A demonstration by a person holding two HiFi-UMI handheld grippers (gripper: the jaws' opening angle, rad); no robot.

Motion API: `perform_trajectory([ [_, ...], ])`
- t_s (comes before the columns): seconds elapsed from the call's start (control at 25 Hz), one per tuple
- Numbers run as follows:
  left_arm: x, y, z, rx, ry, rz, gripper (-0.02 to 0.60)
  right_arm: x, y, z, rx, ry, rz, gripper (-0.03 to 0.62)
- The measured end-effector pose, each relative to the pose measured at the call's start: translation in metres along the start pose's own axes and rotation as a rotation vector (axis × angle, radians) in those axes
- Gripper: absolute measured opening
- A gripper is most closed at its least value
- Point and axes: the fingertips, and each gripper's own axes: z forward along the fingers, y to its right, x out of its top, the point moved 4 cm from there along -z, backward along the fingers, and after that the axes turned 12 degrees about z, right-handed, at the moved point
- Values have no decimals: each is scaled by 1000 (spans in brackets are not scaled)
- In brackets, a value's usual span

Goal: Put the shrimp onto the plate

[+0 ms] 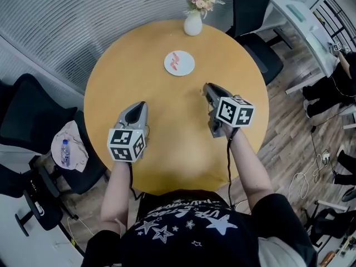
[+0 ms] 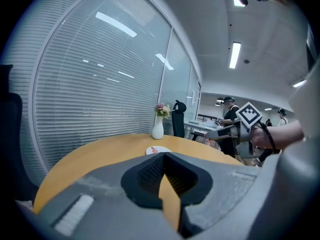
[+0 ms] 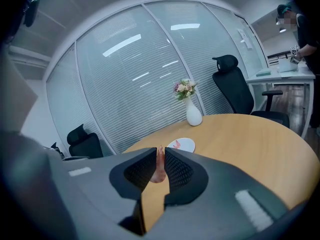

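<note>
Right gripper (image 3: pixel 159 156) jaws pinched on a pink shrimp (image 3: pixel 159 171), over the round table (image 1: pixel 167 143), well short of the white plate (image 1: pixel 187 67) (pink bits (image 1: pixel 175 61) lie on it); left gripper (image 2: pixel 164 156) jaws together, nothing between.

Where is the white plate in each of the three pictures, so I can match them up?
Head view: plate upper centre, slightly left of middle.
Left gripper view: plate small, centre, just above the jaws.
Right gripper view: plate centre, slightly right, above the jaws.
Shared landmark: the white vase stands just beyond it everywhere.
</note>
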Motion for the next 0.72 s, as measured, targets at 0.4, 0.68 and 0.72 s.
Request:
perform_trajectory([
  [0.4, -28, -34, 36, -13, -38, -32, 0, 12, 17, 80, -65, -52, -56, 51],
  [0.68, -38, -54, 60, -19, -45, -42, 0, 11, 29, 125, -93, -95, -70, 51],
  [0.72, -40, -56, 63, -20, -49, -45, 0, 10, 32, 132, -100, -101, -69, 51],
])
